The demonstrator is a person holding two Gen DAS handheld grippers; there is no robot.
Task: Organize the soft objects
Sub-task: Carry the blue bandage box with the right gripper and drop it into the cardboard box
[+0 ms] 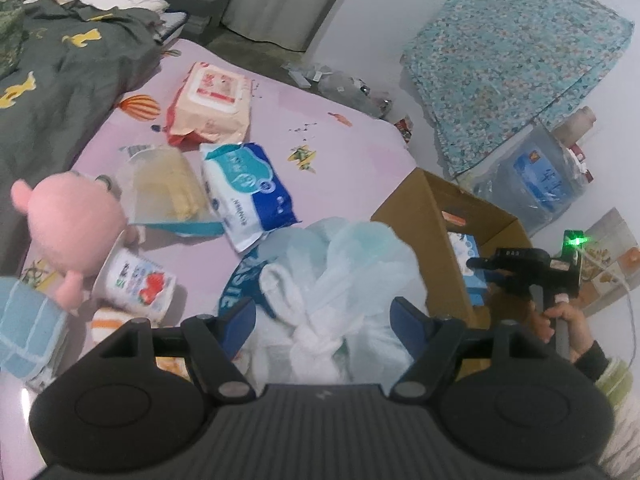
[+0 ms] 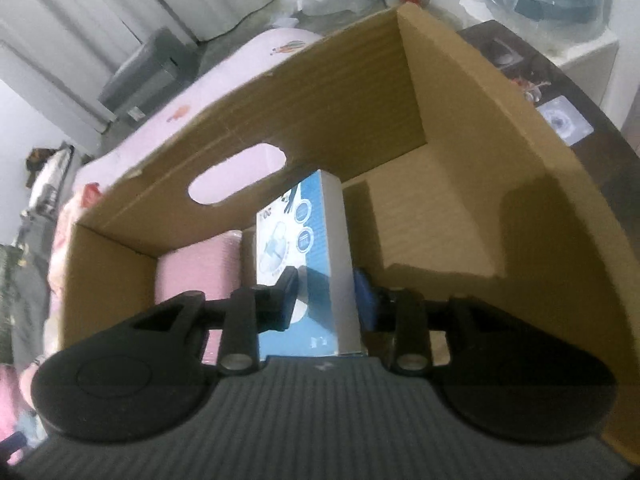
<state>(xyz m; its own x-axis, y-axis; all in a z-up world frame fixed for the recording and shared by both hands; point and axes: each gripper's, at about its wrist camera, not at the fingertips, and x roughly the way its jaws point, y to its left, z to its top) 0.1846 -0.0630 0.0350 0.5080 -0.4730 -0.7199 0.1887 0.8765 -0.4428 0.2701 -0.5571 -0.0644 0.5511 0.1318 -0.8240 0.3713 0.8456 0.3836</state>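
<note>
My left gripper (image 1: 324, 320) is open, its fingers either side of a clear bag of white and pale-blue soft cloths (image 1: 340, 280) on the pink bed sheet (image 1: 280, 112). My right gripper (image 2: 326, 292) is shut on a blue and white carton (image 2: 308, 252), held inside the cardboard box (image 2: 360, 92); it also shows in the left wrist view (image 1: 508, 270) over that box (image 1: 416, 216). A pink roll (image 2: 196, 268) lies in the box. On the bed lie a blue wipes pack (image 1: 248, 188), an orange wipes pack (image 1: 210, 104), a yellow cloth pack (image 1: 168, 188) and a pink plush toy (image 1: 72, 224).
A strawberry-print cup (image 1: 136, 284) lies beside the plush. A light-blue pack (image 1: 28, 328) is at the left edge. A dark green duvet (image 1: 60, 80) covers the bed's far left. A floral cloth (image 1: 512, 60) and water jug (image 1: 536, 176) stand by the wall.
</note>
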